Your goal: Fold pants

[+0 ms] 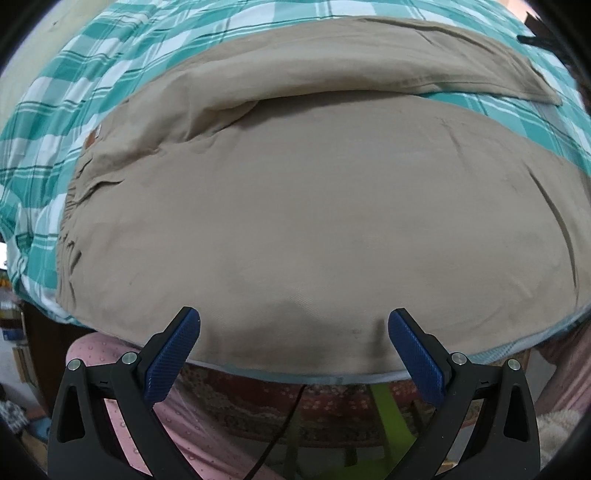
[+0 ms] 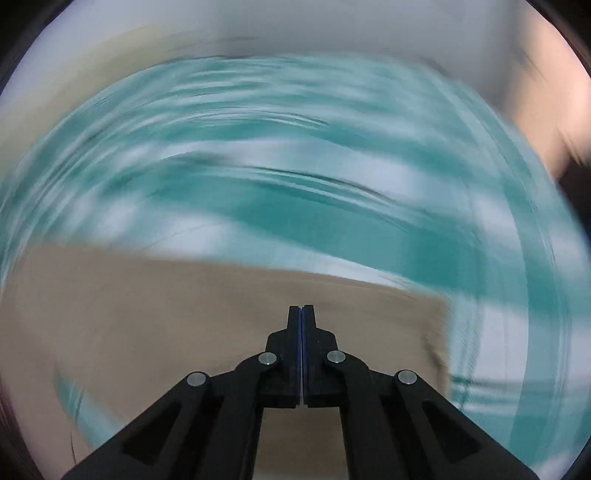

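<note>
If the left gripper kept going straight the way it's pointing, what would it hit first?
Most likely the tan pants spread on the checked bedsheet; the open left gripper points at the near trouser leg, though depth is unclear.

Right gripper (image 2: pixel 301 308) at bottom centre, jaws closed flat together, blue pad edges meeting in thin line, nothing visible between them. Tips over tan pants (image 2: pixel 166 314); contact with cloth cannot be told. Pants fill area left of and beneath gripper, straight edge running just above tips, cut end right of gripper. Teal-and-white checked sheet (image 2: pixel 295 177) beyond pants, above and right of gripper, heavily smeared by blur. Pale wall (image 2: pixel 332 33) above sheet.
</note>
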